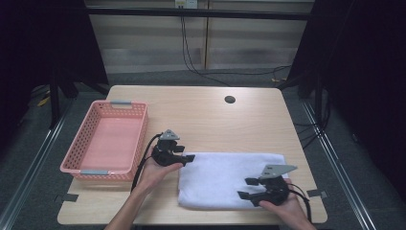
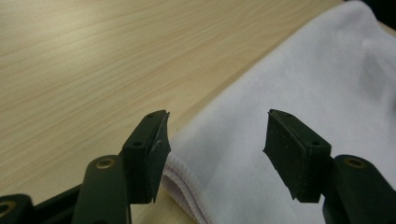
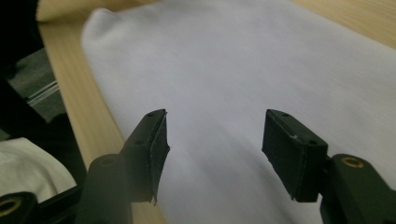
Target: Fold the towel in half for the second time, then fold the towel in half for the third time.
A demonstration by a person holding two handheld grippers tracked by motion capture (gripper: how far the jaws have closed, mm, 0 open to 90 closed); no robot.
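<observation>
A white folded towel lies flat on the wooden table, near its front edge. My left gripper hovers at the towel's far left corner, open, with nothing between its jaws. In the left gripper view the towel's hemmed corner lies just below the open left gripper. My right gripper is over the towel's near right part, pointing left, open and empty. The right gripper view looks along the towel past the open right gripper.
A pink plastic basket, empty, stands at the table's left side. A round cable hole sits near the far edge. Bare wood stretches behind the towel. Dark floor and cables surround the table.
</observation>
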